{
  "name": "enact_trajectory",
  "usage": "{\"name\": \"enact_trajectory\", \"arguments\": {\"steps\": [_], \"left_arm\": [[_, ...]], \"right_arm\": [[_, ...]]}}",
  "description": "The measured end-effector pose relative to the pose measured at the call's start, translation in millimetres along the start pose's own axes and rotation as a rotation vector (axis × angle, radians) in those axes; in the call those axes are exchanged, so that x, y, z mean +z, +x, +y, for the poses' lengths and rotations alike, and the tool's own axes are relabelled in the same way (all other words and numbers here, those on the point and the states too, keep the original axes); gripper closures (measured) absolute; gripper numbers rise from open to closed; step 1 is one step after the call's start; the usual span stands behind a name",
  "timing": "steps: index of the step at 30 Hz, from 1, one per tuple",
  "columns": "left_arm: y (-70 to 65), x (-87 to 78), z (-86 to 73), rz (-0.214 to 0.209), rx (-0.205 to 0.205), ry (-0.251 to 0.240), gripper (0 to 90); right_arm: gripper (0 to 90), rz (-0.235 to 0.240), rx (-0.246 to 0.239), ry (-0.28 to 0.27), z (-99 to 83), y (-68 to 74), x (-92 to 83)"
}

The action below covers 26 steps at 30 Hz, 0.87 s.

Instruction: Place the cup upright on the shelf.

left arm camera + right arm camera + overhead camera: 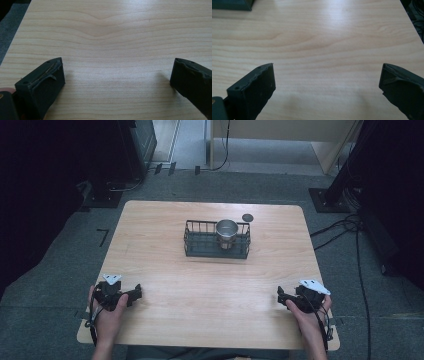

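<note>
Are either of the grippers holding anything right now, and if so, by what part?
No. The left gripper and right gripper are both open over bare table, far from the cup in the wire basket.

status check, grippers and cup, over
Left gripper and right gripper open, empty, at near table edge. Metal cup upright in wire basket. Nothing in the way.

Both grippers, the left gripper (136, 294) and the right gripper (280, 296), are sporting black bodies, chunky black jaws with screw holes, pale three-cornered top plates, and trailing dark cables.
</note>
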<state>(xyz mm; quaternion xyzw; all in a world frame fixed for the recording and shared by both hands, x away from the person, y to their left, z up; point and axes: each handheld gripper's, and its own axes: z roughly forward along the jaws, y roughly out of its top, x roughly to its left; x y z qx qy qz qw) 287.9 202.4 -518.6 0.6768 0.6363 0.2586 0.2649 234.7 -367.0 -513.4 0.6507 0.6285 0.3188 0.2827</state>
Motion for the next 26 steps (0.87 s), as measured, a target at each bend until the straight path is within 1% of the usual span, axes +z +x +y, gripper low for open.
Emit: {"name": "enact_trajectory", "arguments": {"steps": [5,7,11,12,15,17,26], "left_arm": [[0.0,0.0,0.0,0.0,0.0,0.0,0.0],[0.0,0.0,0.0,0.0,0.0,0.0,0.0],[0.0,0.0,0.0,0.0,0.0,0.0,0.0],[0.0,0.0,0.0,0.0,-0.001,0.0,0.0],[0.0,0.0,0.0,0.0,0.0,0.0,0.0],[-0.1,0.0,-0.1,0.0,-0.001,0.0,0.0],[-0.1,0.0,-0.1,0.0,-0.001,0.0,0.0]], "right_arm": [[0.3,-0.023,0.012,0.026,-10.7,-8.7,-2.3],[0.4,-0.024,0.028,0.04,-15.7,-12.0,-3.9],[0.4,-0.028,0.019,0.059,-20.9,-12.6,-5.4],[0.4,-0.029,0.02,0.056,-21.4,-13.0,-6.1],[0.6,-0.045,0.026,0.075,-23.1,-14.4,-7.2],[0.6,-0.065,0.024,0.078,-24.3,-14.8,-8.1],[0.0,-0.066,0.022,0.084,-24.4,-15.8,-7.9]]}}
